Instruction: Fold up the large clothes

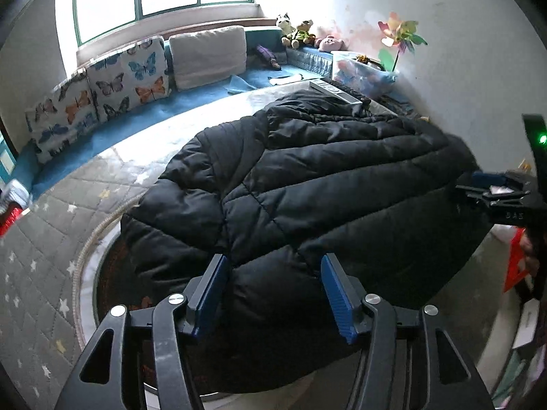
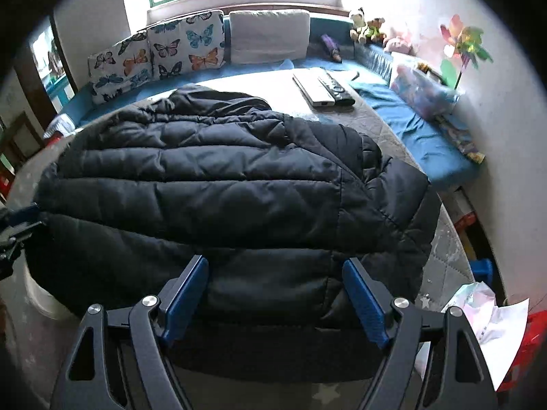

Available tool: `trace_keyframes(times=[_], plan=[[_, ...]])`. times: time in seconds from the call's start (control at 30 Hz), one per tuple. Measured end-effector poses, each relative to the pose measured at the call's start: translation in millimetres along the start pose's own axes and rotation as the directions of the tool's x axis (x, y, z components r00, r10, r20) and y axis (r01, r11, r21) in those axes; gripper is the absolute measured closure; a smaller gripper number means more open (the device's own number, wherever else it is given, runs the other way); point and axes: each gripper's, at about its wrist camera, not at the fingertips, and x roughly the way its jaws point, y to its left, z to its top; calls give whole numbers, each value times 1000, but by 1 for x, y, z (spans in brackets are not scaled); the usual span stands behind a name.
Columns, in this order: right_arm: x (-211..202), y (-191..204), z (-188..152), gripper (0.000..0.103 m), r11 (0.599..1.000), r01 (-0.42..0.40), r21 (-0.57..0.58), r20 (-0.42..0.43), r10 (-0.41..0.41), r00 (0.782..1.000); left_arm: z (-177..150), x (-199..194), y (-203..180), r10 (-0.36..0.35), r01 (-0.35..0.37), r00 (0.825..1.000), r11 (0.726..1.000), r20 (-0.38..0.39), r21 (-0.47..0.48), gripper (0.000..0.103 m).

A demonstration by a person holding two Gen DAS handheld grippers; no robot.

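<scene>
A black quilted puffer jacket (image 1: 307,177) (image 2: 205,177) lies bunched on a round table covered by a grey quilted cloth (image 2: 386,119). My left gripper (image 1: 273,258) hovers at the jacket's near edge. Its blue pads stand apart with a bulge of the fabric between them, and I see no pinch. My right gripper (image 2: 275,261) is wide open over the jacket's near hem, with the fabric lying below its fingers. Each gripper also shows in the other's view: the right gripper (image 1: 495,191) at the jacket's right side, the left gripper (image 2: 17,225) at its left edge.
A white remote (image 2: 314,89) and a black one (image 2: 336,89) lie on the table's far side. Behind it runs a blue bench with butterfly cushions (image 1: 130,75), plush toys (image 1: 297,30), a clear box (image 2: 420,92) and a pinwheel (image 1: 400,37). Papers and red items (image 2: 495,321) lie at lower right.
</scene>
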Motion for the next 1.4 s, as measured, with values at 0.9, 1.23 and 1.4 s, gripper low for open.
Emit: trace_keyframes(times=[0.9, 1.23, 1.4], plan=[[-76, 65, -81, 15, 999, 16, 47, 200, -25, 979, -68, -93, -26, 41, -40, 996, 999, 82, -17, 13], [-85, 86, -97, 15, 997, 20, 70, 210, -34, 977, -95, -108, -11, 51, -45, 995, 996, 90, -72, 13], [-89, 101, -102, 15, 998, 41, 41, 218, -49, 975, -108, -116, -5, 66, -57, 993, 994, 94, -90, 13]])
